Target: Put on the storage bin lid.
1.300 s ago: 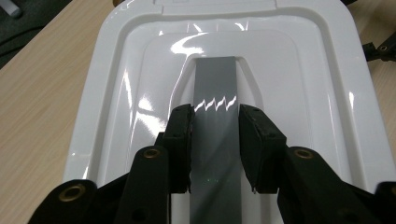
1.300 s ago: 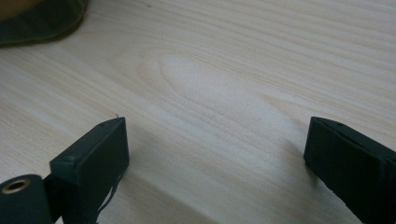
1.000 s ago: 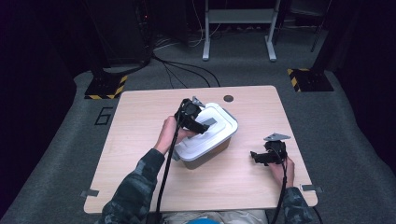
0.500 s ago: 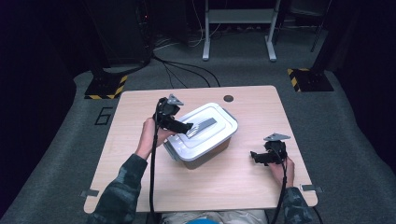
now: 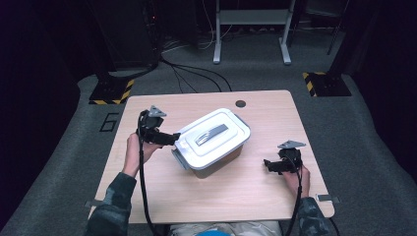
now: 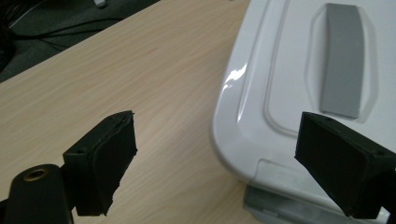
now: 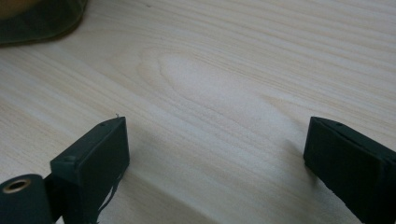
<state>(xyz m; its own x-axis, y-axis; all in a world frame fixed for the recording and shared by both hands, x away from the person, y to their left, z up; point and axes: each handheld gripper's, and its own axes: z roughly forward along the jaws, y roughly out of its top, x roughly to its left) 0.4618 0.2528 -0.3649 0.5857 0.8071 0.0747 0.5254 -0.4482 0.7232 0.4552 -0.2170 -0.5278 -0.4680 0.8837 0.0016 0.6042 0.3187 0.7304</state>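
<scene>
- The left tool [image 5: 173, 139] stands wide, its jaws just opened and empty; the lidded box [image 5: 212, 140] is just beside it, cut off in the left gripper view.
- The right tool [image 5: 268, 164] stands wide over bare surface [image 5: 255, 196], well apart from the box.

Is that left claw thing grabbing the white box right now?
Apart. The left gripper view shows the left gripper with its jaws, just opened, spread wide, one over bare table, the other over the white box lid corner, nothing pinched.

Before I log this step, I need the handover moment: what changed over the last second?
The left gripper drew back off the lid of the white box toward the table's left side; its jaws have just been opening, nothing between them. The box shifted slightly. The right gripper stayed put, open.
</scene>
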